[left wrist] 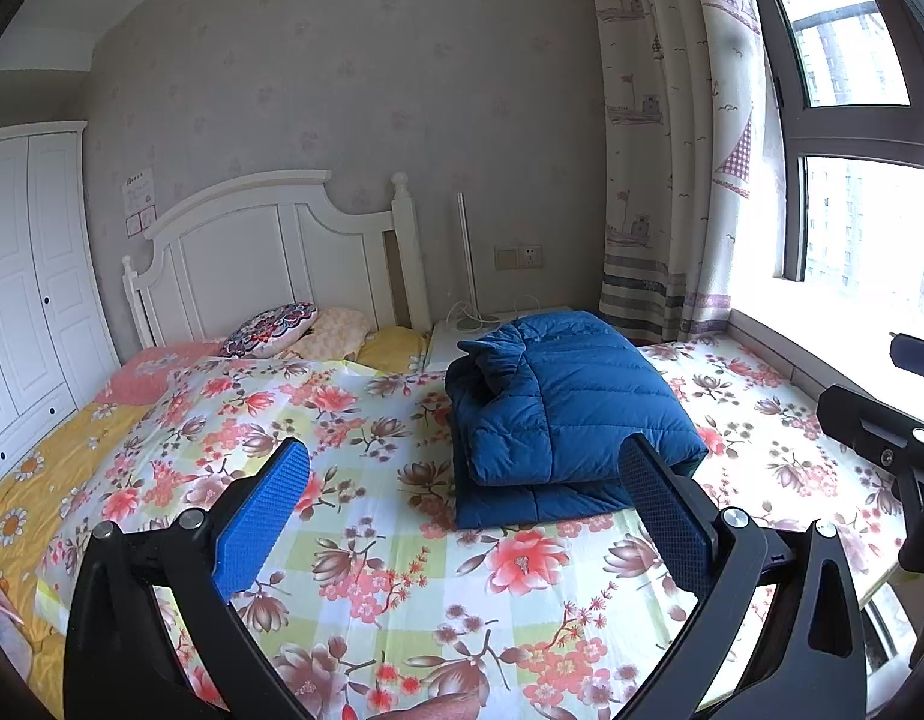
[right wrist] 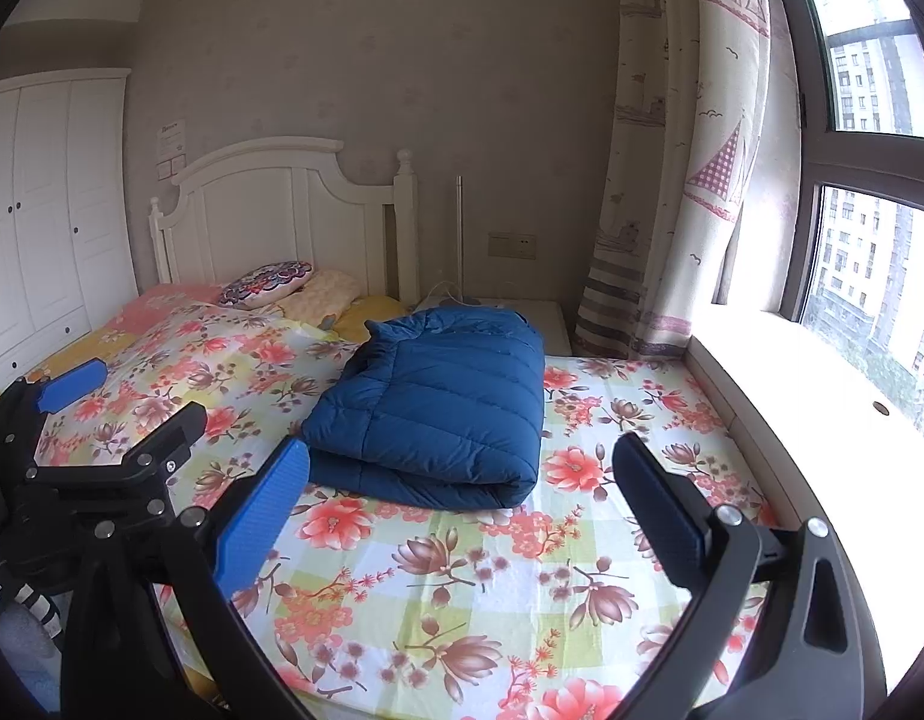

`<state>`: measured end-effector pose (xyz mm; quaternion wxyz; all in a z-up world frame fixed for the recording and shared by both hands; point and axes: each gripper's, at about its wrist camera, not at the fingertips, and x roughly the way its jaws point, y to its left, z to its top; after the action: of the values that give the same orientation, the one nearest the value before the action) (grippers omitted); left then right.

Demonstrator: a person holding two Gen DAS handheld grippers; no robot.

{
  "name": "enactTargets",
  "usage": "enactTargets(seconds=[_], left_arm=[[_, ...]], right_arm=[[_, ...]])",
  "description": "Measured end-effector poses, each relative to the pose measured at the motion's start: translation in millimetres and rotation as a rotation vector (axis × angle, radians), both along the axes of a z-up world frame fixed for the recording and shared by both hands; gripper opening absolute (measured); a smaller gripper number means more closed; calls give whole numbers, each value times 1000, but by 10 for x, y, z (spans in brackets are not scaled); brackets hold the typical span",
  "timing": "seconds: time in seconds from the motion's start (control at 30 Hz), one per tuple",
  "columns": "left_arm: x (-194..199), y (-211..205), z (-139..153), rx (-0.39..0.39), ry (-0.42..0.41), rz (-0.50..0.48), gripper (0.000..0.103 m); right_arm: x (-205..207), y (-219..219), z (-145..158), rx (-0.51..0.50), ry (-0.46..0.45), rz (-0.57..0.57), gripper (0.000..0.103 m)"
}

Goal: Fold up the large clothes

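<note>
A blue quilted down jacket (left wrist: 558, 414) lies folded in a thick bundle on the floral bed sheet (left wrist: 372, 540); it also shows in the right wrist view (right wrist: 438, 402). My left gripper (left wrist: 468, 510) is open and empty, held above the sheet just in front of the jacket. My right gripper (right wrist: 462, 510) is open and empty, also in front of the jacket. The left gripper appears at the left of the right wrist view (right wrist: 114, 408). Part of the right gripper shows at the right edge of the left wrist view (left wrist: 882, 432).
A white headboard (left wrist: 270, 258) and pillows (left wrist: 270, 330) are at the far end of the bed. A white nightstand (left wrist: 462, 336) with a lamp pole stands beyond the jacket. A curtain (left wrist: 672, 150) and window sill (left wrist: 822, 348) are on the right, a white wardrobe (left wrist: 24, 276) on the left.
</note>
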<state>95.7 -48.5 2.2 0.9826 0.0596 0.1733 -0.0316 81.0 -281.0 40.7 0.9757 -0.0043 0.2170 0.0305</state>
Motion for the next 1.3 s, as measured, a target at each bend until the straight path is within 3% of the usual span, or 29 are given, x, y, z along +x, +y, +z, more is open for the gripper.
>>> enactTargets(seconds=[0.83,1.07,1.23,1.3], left_arm=[[-19,57,-35,-1,4,2,99],[186,60,-38,4,12,5,99],[527,98,-95,-52,18,17,99],[716,134,-143,-69,60,16,99]], right_arm=[[8,-20,-69,-14,7,17,101],[171,-29,-158,-31,26,17,101],[475,-105,-245,-11,43,11,101],[642,-148,-312,-5,70,12,101]])
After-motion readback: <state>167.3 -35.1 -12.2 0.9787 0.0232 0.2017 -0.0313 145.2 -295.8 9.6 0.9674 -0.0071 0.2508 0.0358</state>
